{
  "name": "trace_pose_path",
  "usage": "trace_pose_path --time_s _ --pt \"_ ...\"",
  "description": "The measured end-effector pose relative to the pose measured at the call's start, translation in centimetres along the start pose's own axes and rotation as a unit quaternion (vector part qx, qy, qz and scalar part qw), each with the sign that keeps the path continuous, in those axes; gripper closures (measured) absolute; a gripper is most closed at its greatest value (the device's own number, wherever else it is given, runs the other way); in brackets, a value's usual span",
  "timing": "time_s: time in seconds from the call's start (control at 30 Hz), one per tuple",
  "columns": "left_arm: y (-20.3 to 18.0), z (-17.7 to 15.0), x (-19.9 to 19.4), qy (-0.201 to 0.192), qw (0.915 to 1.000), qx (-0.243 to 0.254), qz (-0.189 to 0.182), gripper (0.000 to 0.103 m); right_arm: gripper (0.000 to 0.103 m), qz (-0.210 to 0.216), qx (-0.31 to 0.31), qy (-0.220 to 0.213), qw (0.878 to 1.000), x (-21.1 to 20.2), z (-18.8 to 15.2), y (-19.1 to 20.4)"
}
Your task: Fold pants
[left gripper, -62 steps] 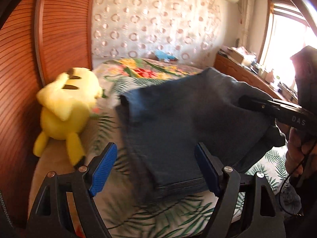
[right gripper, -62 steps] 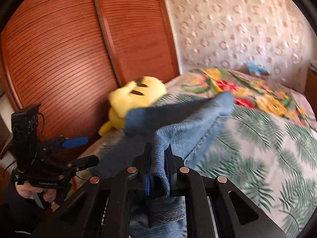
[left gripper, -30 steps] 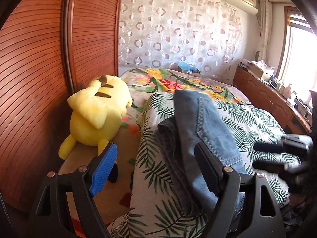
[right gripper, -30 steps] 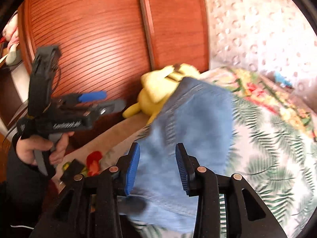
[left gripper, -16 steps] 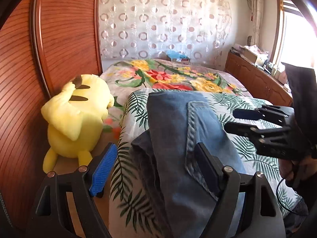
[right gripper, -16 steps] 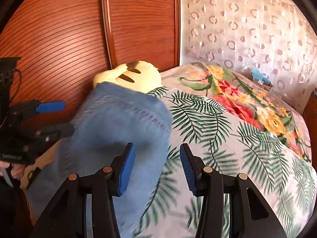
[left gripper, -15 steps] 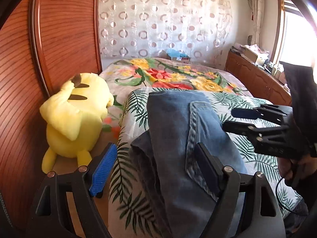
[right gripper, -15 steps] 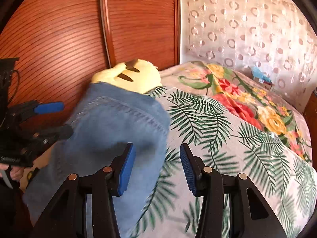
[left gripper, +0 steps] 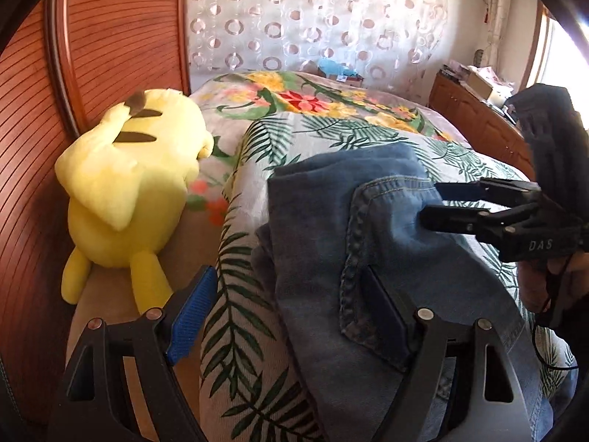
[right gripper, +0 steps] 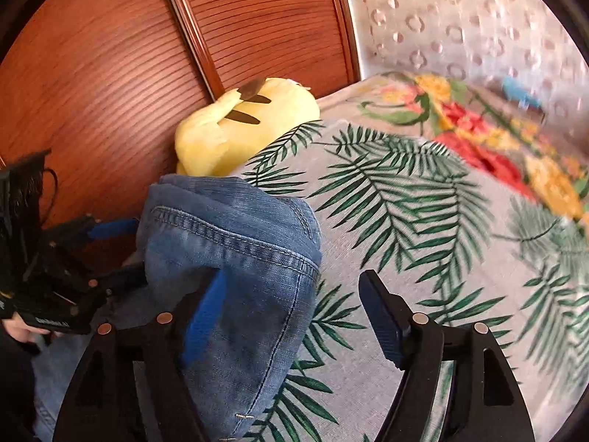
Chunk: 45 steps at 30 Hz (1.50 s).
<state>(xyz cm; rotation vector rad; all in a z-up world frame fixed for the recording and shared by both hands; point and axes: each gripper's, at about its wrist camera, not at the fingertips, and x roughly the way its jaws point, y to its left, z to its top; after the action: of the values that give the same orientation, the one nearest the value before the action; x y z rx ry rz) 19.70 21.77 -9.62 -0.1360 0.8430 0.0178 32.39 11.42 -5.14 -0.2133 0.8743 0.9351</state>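
The blue denim pants [left gripper: 368, 243] lie folded in a stack on the leaf-print bed cover [left gripper: 243, 331], near the bed's corner. They also show in the right wrist view [right gripper: 235, 258]. My left gripper [left gripper: 287, 313] is open and empty just above the near end of the stack. My right gripper [right gripper: 294, 305] is open and empty, its left finger over the stack's edge. In the left wrist view the right gripper [left gripper: 434, 202] hovers over the pants' right side. In the right wrist view the left gripper [right gripper: 106, 246] shows beside the stack.
A yellow plush toy [left gripper: 132, 184] sits left of the bed against the red-brown slatted wardrobe [left gripper: 110, 37]. A floral blanket [left gripper: 313, 99] covers the far bed. A patterned curtain [left gripper: 313, 18] hangs behind. A wooden dresser [left gripper: 478, 118] with clutter stands at the right.
The right gripper let go of the pants and opened; the pants dropped into a folded stack on the bed. Both grippers have since come in close over the stack.
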Motion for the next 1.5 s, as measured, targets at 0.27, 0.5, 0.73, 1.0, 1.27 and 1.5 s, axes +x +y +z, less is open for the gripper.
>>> trace_pose_path --time_s 0.27,0.5,0.73,1.0,1.27,1.5 --pt "-0.2 0.8 0.4 -0.001 0.9998 0.006 -0.021 0.041 0.049 0.095 0.031 0.02 0.995 3.0 0.4 -4.1" --pt "-0.4 1.2 0.0 -0.005 0.999 0.006 -0.044 0.071 0.079 0.118 0.003 0.023 0.993 3.3 1.9 -4.5" --pt "1.5 4.9 -4.2 -0.066 0.9976 -0.003 -0.022 0.076 0.082 0.137 -0.033 -0.037 0.989 0.8 7.3 -2.1" --pt "1.9 13.7 -2.3 -0.092 0.9949 0.035 0.021 0.076 0.081 0.095 0.003 -0.123 0.988 1.0 11.7 -5.7" --pt "-0.1 15.9 4.5 -0.039 0.997 0.062 0.024 0.076 0.08 -0.004 0.073 -0.11 0.991 6.7 11.2 -12.4" --pt "-0.8 13.5 4.2 -0.019 0.9972 0.063 0.034 0.074 0.06 -0.044 0.093 -0.072 0.992 9.7 11.2 -15.2"
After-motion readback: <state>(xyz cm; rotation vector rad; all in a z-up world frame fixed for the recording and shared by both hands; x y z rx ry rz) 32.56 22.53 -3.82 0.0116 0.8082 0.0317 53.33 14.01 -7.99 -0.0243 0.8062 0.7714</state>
